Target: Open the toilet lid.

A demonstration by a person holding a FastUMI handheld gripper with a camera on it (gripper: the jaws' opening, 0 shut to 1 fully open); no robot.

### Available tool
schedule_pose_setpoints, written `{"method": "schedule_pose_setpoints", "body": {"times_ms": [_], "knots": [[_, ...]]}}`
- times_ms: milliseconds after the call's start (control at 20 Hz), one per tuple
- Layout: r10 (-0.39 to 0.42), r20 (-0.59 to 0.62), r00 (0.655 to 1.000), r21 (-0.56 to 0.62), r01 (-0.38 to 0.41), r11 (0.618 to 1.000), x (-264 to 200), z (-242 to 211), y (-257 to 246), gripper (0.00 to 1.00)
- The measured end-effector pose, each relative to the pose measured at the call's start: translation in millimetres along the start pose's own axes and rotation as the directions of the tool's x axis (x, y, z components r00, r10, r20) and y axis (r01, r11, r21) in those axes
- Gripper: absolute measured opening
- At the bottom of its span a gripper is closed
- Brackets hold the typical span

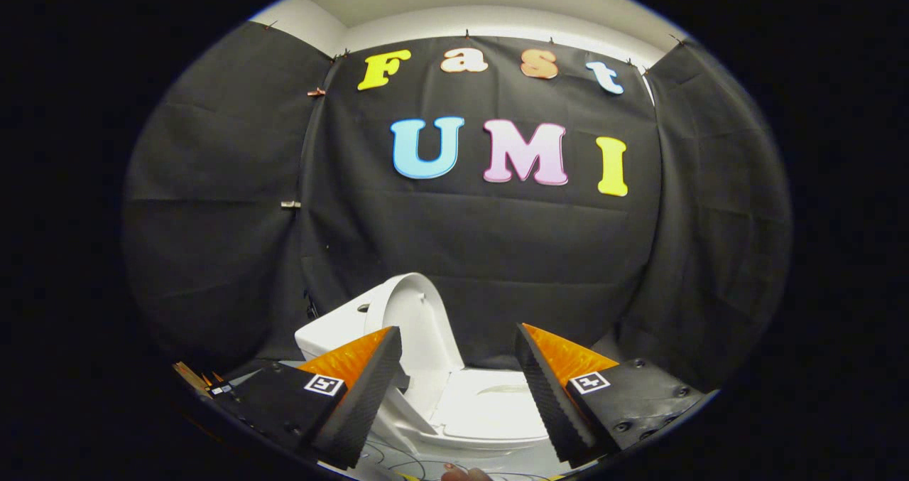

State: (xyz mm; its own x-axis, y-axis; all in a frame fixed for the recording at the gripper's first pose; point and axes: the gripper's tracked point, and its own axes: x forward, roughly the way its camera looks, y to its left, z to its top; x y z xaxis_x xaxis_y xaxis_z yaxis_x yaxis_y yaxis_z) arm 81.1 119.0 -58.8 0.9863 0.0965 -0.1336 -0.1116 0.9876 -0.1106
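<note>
While I look forward along the fingers, my gripper sits wide open with nothing between its pads. On the left, the left finger shows its orange back and black ribbed pad, and just beyond it I see the white toilet tank. Next to that the toilet lid stands raised, leaning back toward the tank, its inner face turned to the bowl. Between the two fingers and just ahead of them lies the white seat, uncovered. On the right, the right finger touches nothing, with black cloth wall behind everything.
</note>
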Motion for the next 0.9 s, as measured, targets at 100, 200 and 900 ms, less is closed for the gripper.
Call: {"method": "schedule_pose_setpoints", "body": {"times_ms": [100, 200, 900], "knots": [[-0.012, 0.019, 1.0, -0.001, 0.012, 1.0, -19.4, 14.4, -17.0, 0.99], [-0.02, 0.027, 0.999, 0.002, 0.02, 1.0, -36.5, 22.7, -29.0, 0.99], [-0.034, 0.117, 0.993, 0.015, 0.033, 0.999, -82.3, 59.6, -50.3, 0.99]]}}
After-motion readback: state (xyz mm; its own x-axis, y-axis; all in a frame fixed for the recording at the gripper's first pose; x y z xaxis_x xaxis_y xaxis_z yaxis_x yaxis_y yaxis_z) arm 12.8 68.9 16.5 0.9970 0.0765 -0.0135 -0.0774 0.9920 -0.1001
